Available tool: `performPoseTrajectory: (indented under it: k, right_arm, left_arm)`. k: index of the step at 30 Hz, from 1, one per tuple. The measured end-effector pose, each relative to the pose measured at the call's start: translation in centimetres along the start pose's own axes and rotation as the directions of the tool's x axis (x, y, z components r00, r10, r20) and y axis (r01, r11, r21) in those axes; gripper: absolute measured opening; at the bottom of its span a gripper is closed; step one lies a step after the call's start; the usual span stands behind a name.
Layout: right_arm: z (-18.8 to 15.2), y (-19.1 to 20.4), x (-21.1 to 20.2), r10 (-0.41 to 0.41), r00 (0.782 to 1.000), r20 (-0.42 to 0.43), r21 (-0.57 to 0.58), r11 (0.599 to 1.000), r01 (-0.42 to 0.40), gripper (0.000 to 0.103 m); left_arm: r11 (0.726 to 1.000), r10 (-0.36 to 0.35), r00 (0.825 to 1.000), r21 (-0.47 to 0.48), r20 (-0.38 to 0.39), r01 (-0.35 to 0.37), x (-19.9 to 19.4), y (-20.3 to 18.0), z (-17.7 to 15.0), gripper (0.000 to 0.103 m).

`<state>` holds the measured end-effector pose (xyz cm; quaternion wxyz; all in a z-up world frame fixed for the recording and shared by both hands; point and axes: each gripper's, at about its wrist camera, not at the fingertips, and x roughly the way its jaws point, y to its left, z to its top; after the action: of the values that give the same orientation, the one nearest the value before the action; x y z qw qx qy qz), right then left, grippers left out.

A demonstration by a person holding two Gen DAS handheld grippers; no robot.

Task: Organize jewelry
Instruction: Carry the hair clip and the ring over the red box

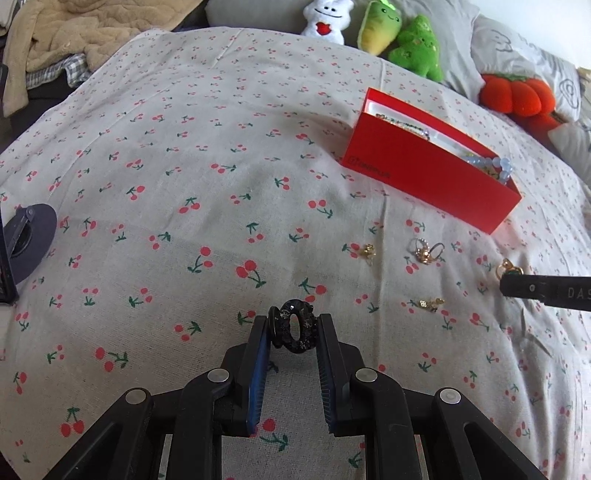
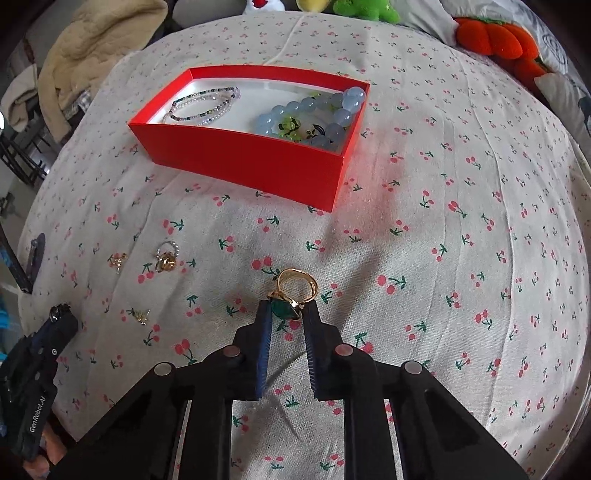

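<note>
My left gripper point(image 1: 292, 321) is shut on a black beaded ring-shaped piece point(image 1: 295, 330), held above the cherry-print cloth. My right gripper point(image 2: 289, 308) is shut on a gold ring with a green stone point(image 2: 293, 293); it shows at the right edge of the left wrist view point(image 1: 508, 269). The open red box point(image 2: 258, 162) holds a thin beaded bracelet point(image 2: 203, 105) and a blue bead bracelet point(image 2: 314, 110); it stands beyond both grippers. Small gold pieces lie loose on the cloth: an earring point(image 1: 367, 251), rings point(image 1: 424, 251) and a clover earring point(image 1: 430, 303).
Plush toys point(image 1: 417, 44) and an orange plush point(image 1: 517, 94) lie at the far edge with grey pillows. A beige blanket point(image 1: 74, 33) is piled at far left. A dark round object point(image 1: 29, 240) sits at the left edge.
</note>
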<state>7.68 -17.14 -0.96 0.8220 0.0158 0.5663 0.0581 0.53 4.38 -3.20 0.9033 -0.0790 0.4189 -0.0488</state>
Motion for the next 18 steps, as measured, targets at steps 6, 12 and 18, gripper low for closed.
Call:
performPoseTrajectory:
  k: [6,12,18]
  right_arm:
    - [0.1,-0.1,-2.1,0.042,0.998,0.038,0.013,0.999,-0.043,0.018]
    - [-0.1,-0.3,-4.2,0.082,0.994,0.067,0.034,0.996,-0.084,0.018]
    - [0.8,0.4,-5.6,0.105,0.990,0.096,0.039,0.993,-0.109,0.018]
  left_arm:
    - [1.000,0.022,1.000,0.011,-0.021,-0.022,-0.7,0.8,1.1,0.020]
    - [1.000,0.014,0.999,0.012,-0.038,-0.014,-1.1,1.3,2.0,0.020]
    - [0.998,0.018,0.999,0.056,-0.039,-0.016,-1.5,0.6,3.0,0.020]
